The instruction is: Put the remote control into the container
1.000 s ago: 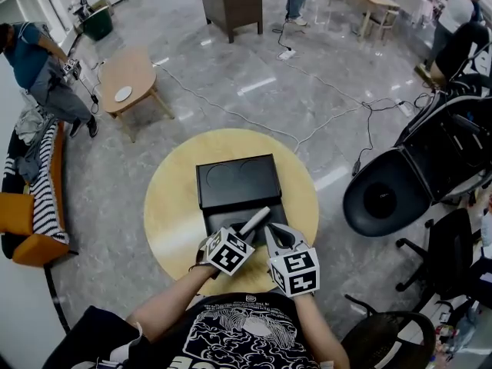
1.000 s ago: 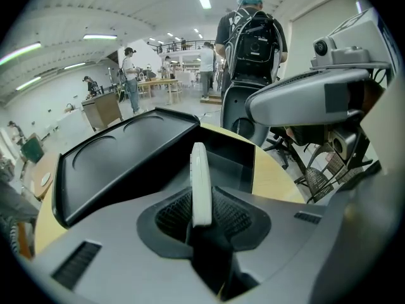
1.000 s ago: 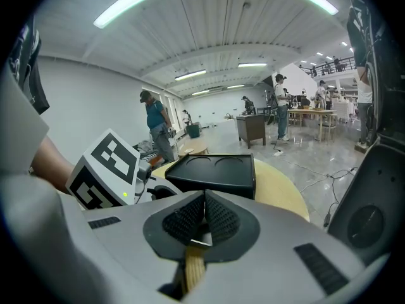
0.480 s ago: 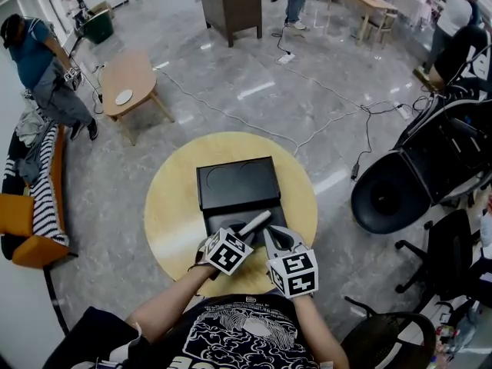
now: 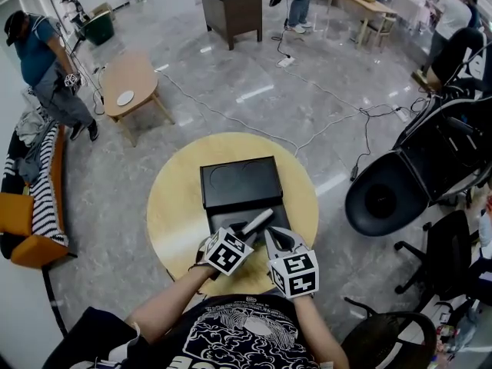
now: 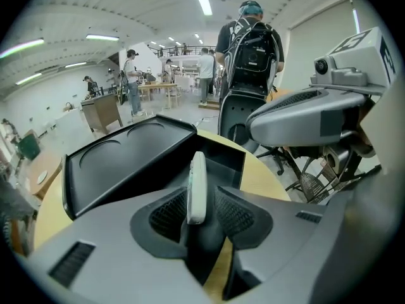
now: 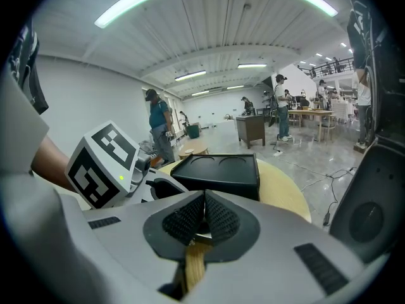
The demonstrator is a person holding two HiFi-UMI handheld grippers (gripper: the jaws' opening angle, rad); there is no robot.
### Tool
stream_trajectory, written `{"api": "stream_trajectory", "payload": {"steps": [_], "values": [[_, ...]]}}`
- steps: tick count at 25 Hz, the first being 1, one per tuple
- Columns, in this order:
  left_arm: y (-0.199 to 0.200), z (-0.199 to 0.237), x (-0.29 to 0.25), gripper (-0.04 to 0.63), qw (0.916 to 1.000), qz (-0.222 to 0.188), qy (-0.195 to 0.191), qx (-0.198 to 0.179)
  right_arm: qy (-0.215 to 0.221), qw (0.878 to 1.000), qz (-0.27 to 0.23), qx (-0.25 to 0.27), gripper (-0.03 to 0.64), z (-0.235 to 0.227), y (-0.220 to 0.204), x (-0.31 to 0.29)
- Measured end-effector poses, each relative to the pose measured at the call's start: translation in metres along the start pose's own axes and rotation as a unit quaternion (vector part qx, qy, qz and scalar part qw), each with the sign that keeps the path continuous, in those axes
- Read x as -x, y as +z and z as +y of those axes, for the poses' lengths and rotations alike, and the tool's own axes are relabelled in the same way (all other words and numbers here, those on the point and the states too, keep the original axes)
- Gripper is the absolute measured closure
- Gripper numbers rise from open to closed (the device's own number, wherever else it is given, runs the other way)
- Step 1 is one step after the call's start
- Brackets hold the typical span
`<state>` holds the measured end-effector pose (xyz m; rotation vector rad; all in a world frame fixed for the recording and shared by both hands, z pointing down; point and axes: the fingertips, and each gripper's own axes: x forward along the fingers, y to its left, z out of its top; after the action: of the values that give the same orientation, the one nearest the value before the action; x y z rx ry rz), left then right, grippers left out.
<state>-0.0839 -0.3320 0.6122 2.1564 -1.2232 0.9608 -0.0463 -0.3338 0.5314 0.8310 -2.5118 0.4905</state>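
Remote control (image 5: 256,221) stands edge-on and tilted between the jaws of the left tool (image 6: 201,200), its far end reaching out over the open compartment of the black container (image 5: 221,223), which sits on the round wooden table (image 5: 175,214) with its lid (image 5: 238,181) thrown back on the far side. The left tool's jaws are opening around the slim white body, and a sliver of gap shows beside the ribbed pads (image 6: 235,215), so the grip looks all but given up. The right tool (image 7: 204,198) waits just beside it with its jaws pressed together on nothing. To finish the release well, I would hold the left tool steady and low over the compartment while the jaws spread, let the remote slide off forward so that it lies flat inside and does not tip onto the near wall, and only then draw the tool straight back; the right tool should stay out of the way. The compartment floor is masked by both tools in the head view and by the jaws in the left gripper view, so whether the remote's far end touches bottom cannot be told, and its button face is turned away.
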Motion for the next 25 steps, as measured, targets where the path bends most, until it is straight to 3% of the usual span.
{"api": "stream_trajectory", "payload": {"steps": [9,15,25], "values": [[0.011,0.002,0.03,0.471,0.9985,-0.053,0.015,0.01,0.004,1.0,-0.003,-0.004,0.594,0.019,-0.001,0.003],[0.017,-0.003,0.057,0.472,0.9973,-0.072,0.003,0.012,0.003,1.0,-0.005,-0.016,0.594,0.035,0.001,0.001],[0.003,-0.022,0.09,0.532,0.9952,-0.095,0.007,0.022,-0.001,1.0,-0.004,-0.025,0.594,0.066,-0.016,0.014]]}}
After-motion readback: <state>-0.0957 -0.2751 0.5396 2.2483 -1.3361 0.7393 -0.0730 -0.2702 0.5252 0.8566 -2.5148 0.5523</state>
